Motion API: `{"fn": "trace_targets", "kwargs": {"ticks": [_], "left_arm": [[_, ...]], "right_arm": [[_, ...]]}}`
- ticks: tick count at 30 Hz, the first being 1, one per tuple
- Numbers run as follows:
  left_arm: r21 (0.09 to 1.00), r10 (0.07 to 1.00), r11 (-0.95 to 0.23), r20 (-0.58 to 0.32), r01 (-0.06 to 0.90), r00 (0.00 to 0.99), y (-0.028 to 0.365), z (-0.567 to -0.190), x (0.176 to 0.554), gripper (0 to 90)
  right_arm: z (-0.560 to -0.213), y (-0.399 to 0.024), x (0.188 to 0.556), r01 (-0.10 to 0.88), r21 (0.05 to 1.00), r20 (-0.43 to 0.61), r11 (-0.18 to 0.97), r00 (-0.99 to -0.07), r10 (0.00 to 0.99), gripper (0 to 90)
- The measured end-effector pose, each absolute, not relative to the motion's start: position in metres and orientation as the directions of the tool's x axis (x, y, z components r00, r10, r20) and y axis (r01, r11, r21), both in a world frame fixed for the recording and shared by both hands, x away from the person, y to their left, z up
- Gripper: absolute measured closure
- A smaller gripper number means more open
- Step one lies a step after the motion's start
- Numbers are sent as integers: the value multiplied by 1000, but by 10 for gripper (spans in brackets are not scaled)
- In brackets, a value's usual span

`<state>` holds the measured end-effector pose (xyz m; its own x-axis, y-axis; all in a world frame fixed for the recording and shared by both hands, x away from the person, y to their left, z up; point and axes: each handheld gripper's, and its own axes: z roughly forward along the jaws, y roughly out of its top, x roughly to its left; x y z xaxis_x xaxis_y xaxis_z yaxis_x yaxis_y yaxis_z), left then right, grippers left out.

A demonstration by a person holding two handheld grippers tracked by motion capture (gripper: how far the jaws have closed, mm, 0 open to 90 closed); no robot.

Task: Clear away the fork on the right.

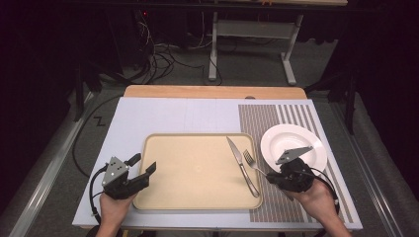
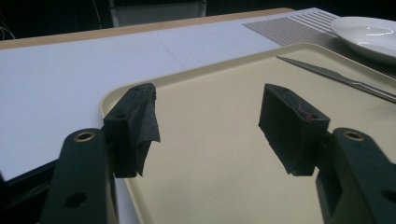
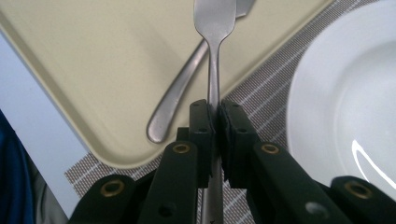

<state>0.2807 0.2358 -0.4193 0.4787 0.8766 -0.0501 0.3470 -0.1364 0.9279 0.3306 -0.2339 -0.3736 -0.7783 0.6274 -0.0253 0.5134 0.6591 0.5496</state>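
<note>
Gripping a fork [image 3: 214, 70] by its handle, the right tongs [image 3: 215, 122] are clamped tight, their two black jaws pressed against the thin steel shaft from either side. In the high view the right tongs [image 1: 269, 176] sit at the right edge of the tray [image 1: 168, 148], over the striped placemat [image 1: 257, 118], and the fork [image 1: 253, 162] sticks out from them toward the tray with its tines pointing up and left. The tines lie just beside the knife [image 1: 242, 165], which rests diagonally on the right part of the tray, blade away from the person. In the right gripper view the fork's head crosses over the knife [image 3: 180, 91], whose rounded handle end lies near the tray's corner; whether the two touch I cannot tell. A white plate [image 1: 306, 138] stands on the placemat just right of the tray, partly behind the right hand [image 1: 316, 197].

The left tongs [image 1: 145, 164] are spread wide with nothing between them, hovering at the tray's left rim. In the left gripper view the left tongs [image 2: 208, 126] frame bare tray surface [image 2: 210, 186], with the knife [image 2: 336, 77] and the plate [image 2: 369, 35] farther off. The left hand [image 1: 112, 207] holds them low over the white tabletop [image 1: 163, 116].
</note>
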Motion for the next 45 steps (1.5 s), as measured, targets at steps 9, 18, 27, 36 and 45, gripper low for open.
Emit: {"fn": "trace_targets", "kwargs": {"ticks": [9, 18, 27, 36, 45], "left_arm": [[927, 876, -136, -52, 349, 480, 236, -420, 282, 372], [927, 869, -153, -40, 344, 494, 233, -419, 278, 372], [929, 879, -139, -43, 342, 476, 240, -419, 278, 371], [926, 879, -147, -39, 348, 476, 238, -420, 281, 370], [926, 879, -151, -34, 345, 476, 238, -420, 280, 371]], "right_arm": [[-369, -208, 334, 492, 569, -29, 659, -789, 614, 850], [-370, -183, 347, 500, 567, 15, 655, -801, 599, 850], [-373, -157, 350, 524, 547, 41, 652, -795, 605, 850], [-382, -146, 359, 578, 518, 71, 631, -764, 641, 850], [-392, -134, 364, 586, 492, 60, 644, -761, 647, 850]]}}
